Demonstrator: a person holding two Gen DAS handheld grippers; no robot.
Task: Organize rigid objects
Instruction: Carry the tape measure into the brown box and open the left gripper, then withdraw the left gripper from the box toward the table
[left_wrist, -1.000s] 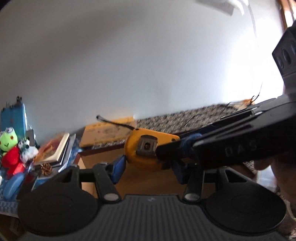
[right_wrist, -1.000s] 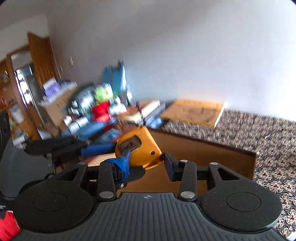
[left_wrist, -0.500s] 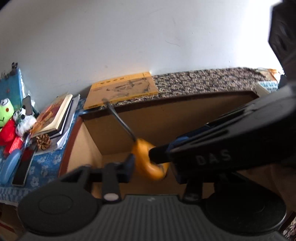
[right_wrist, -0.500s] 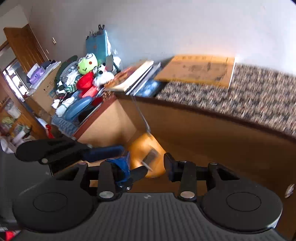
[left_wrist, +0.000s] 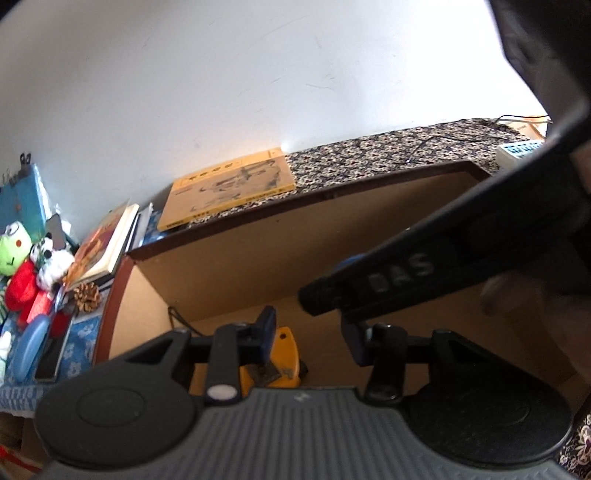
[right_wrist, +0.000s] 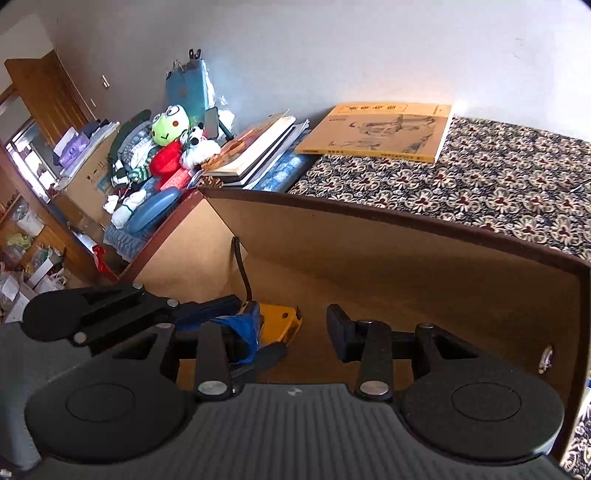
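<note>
Both tools are down inside the open cardboard box (right_wrist: 424, 258), where the yellow tape measure (right_wrist: 275, 323) lies on the box floor near the left-hand corner, its black wrist strap (right_wrist: 242, 271) running up against the back wall. The left tool (left_wrist: 308, 338) hangs right over it with its fingers spread wide and nothing between them; the tape measure (left_wrist: 282, 360) sits just under the blue-padded left finger (left_wrist: 267, 332), though I can't tell whether the pad touches it. The right tool (right_wrist: 295, 326) reaches in beside it, jaws also wide apart and gripping nothing, its blue-wrapped finger (right_wrist: 245, 332) crossing in front of the tape measure. Behind the box, a yellow book (right_wrist: 380, 131) lies flat on the flowered cloth (right_wrist: 498, 184), and farther left sit a stack of books (right_wrist: 255, 147) and a green frog plush (right_wrist: 170, 125).
</note>
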